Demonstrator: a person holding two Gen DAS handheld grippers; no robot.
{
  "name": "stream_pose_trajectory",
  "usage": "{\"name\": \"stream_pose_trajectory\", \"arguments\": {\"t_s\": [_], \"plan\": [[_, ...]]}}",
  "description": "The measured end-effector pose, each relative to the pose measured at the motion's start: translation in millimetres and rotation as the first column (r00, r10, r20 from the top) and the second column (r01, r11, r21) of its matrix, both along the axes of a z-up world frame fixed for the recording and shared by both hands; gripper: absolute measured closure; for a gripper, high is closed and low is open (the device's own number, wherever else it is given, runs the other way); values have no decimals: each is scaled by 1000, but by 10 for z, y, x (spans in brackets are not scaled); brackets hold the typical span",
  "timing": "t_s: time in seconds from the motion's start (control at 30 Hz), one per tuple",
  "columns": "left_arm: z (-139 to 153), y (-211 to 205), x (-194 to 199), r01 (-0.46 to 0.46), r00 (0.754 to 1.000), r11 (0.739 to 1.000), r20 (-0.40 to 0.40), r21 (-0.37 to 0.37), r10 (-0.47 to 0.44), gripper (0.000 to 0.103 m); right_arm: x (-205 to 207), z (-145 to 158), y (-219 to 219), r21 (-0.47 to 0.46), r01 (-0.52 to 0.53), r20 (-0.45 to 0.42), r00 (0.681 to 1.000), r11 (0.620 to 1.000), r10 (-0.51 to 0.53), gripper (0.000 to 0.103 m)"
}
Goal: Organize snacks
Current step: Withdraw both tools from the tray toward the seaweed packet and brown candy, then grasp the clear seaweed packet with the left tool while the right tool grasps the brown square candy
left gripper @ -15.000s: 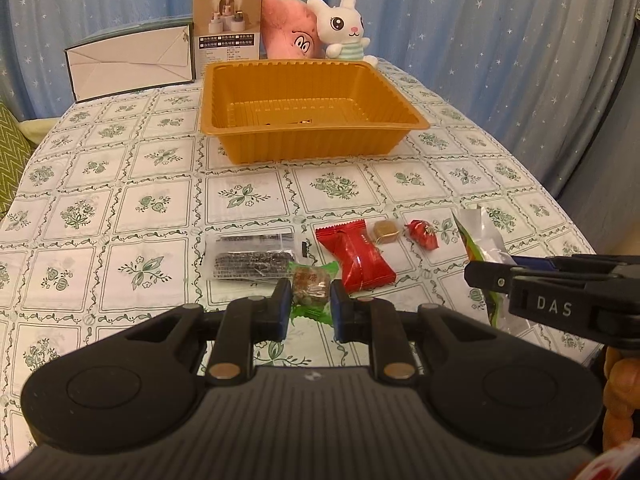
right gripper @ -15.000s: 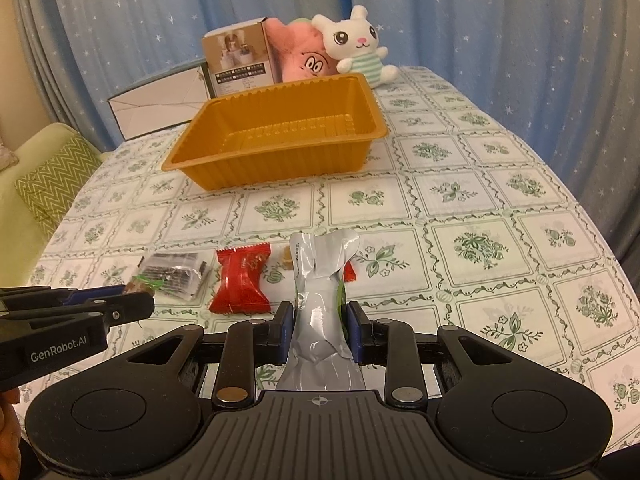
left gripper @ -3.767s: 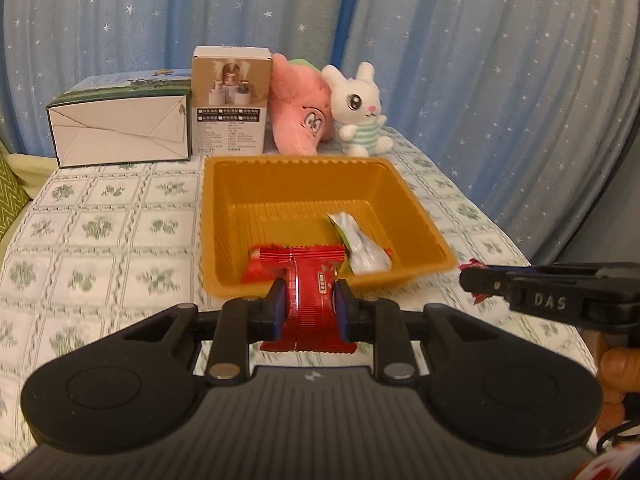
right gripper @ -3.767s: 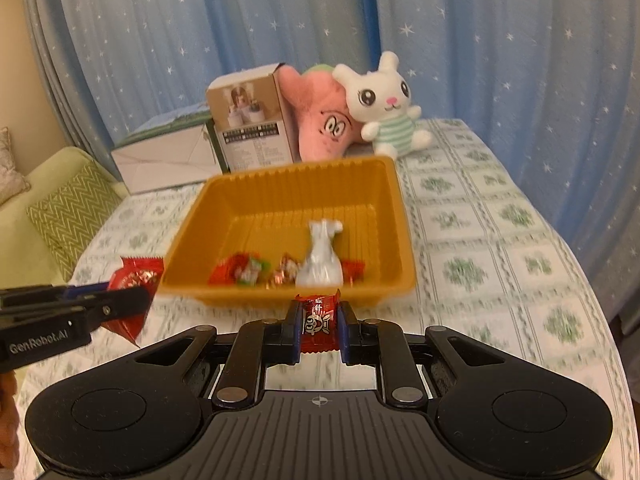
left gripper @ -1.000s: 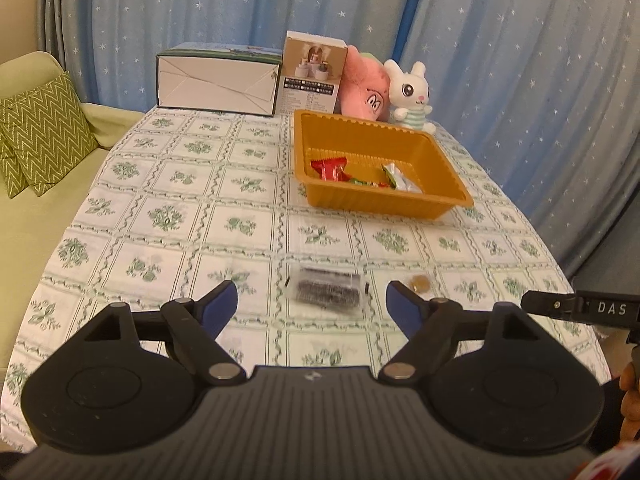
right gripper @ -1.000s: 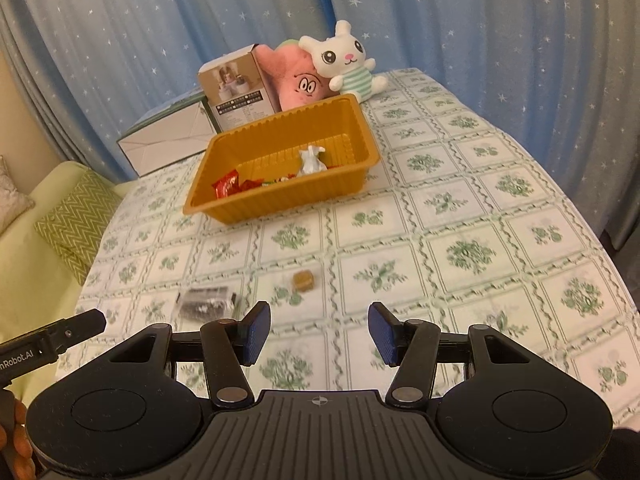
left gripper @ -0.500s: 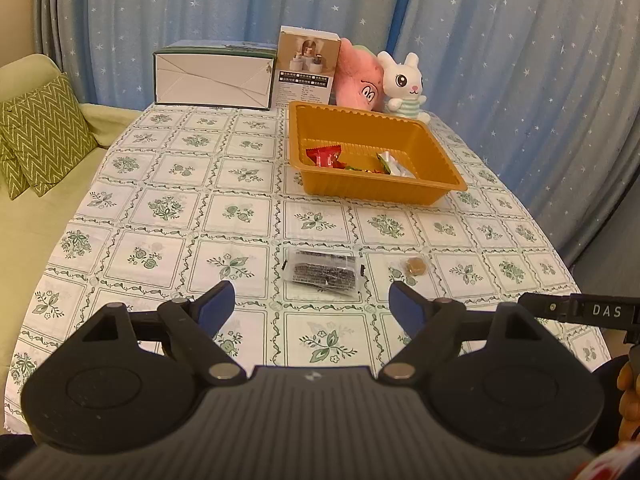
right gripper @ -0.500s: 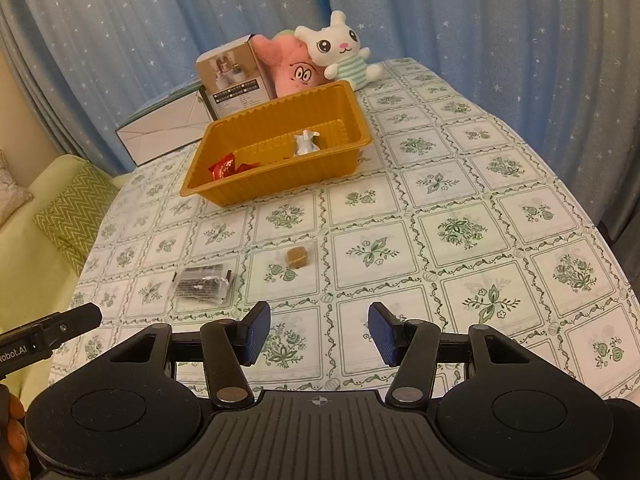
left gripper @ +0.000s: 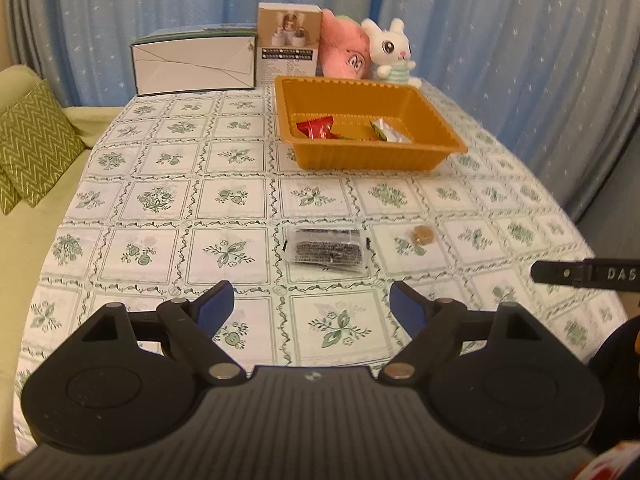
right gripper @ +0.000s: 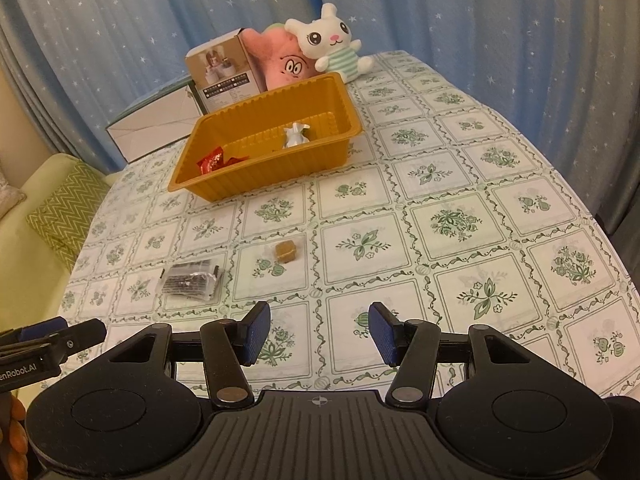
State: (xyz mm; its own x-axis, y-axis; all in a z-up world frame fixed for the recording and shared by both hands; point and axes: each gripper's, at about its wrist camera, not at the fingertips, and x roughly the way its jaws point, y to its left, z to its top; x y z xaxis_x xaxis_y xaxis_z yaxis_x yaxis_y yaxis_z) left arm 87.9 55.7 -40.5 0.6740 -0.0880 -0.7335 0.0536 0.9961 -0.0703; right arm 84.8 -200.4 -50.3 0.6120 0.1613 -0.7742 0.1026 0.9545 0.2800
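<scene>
Pointing down at a slant over the near part of the table (left gripper: 160, 184), the left gripper (left gripper: 311, 307) holds its jaws spread wide with nothing between them; the jaws have just been opening a little further. The right gripper (right gripper: 319, 333) points down at a similar slant, its jaws parted less widely and likewise empty, with only tablecloth showing in the gap. Each gripper's tip shows at the edge of the other's view. One orange tray (left gripper: 360, 158) stands toward the far end of the table and serves as the landmark. Inside the tray lie one red wrapped snack (left gripper: 316, 127) at its left part and one silver-and-green packet (left gripper: 390, 133) at its right part; further small wrappers between them are too hidden by the wall to count. Two snacks lie on the cloth in front of the tray, well apart from it: one dark snack in a clear wrapper (left gripper: 326, 249) and one small brown candy (left gripper: 423, 234) just to its right. Behind the tray stand two boxes, one white (left gripper: 194, 66) and one picture-printed (left gripper: 289, 46), and two plush toys, one pink (left gripper: 344, 56) and one white rabbit (left gripper: 392, 54).
</scene>
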Motion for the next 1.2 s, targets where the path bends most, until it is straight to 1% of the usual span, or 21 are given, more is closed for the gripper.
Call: {"name": "stream_pose_trajectory", "arguments": {"t_s": [0.1, 0.23, 0.33, 0.4, 0.53, 0.6, 0.67, 0.77, 0.87, 0.93, 1.0, 1.03, 1.2], "plan": [[-60, -26, 84, 42, 999, 998, -15, 53, -41, 20, 37, -50, 4, -1, 0, -9, 1000, 1000, 0, 48], [-164, -46, 217, 100, 995, 988, -25, 116, -98, 20, 95, -134, 11, -2, -2, -22, 1000, 1000, 2, 48], [-246, -75, 336, 155, 988, 975, -33, 157, -152, 20, 161, -204, 19, -6, -4, -33, 999, 1000, 4, 48], [-312, -106, 426, 200, 980, 961, -39, 190, -197, 20, 211, -251, 23, -6, -4, -42, 999, 1000, 4, 48], [-467, -180, 595, 287, 958, 921, -58, 262, -281, 20, 323, -335, 36, -6, -4, -55, 998, 1000, 4, 48], [-554, -232, 669, 327, 944, 890, -66, 318, -324, 20, 378, -369, 40, -7, -5, -58, 998, 1000, 5, 48], [-626, -272, 739, 366, 929, 861, -80, 354, -362, 20, 431, -407, 44, -9, -5, -64, 998, 1000, 4, 48], [-711, -317, 855, 419, 905, 828, -96, 373, -415, 20, 501, -462, 53, -7, -6, -73, 997, 1000, 5, 48], [-793, -355, 969, 472, 878, 799, -117, 372, -464, 20, 561, -508, 57, -3, -6, -82, 997, 1000, 5, 48], [-835, -367, 1040, 496, 865, 785, -131, 372, -484, 20, 599, -527, 53, -2, -3, -84, 996, 1000, 3, 48], [-853, -358, 1109, 503, 861, 785, -137, 361, -489, 20, 632, -539, 41, -2, 1, -84, 996, 1000, -1, 48], [-859, -349, 1145, 503, 862, 790, -135, 351, -489, 20, 648, -546, 34, -2, 5, -84, 996, 1000, -5, 48], [-879, -311, 1311, 490, 872, 826, -138, 278, -470, 21, 716, -587, 10, -3, 16, -88, 996, 1000, -16, 48]]}}
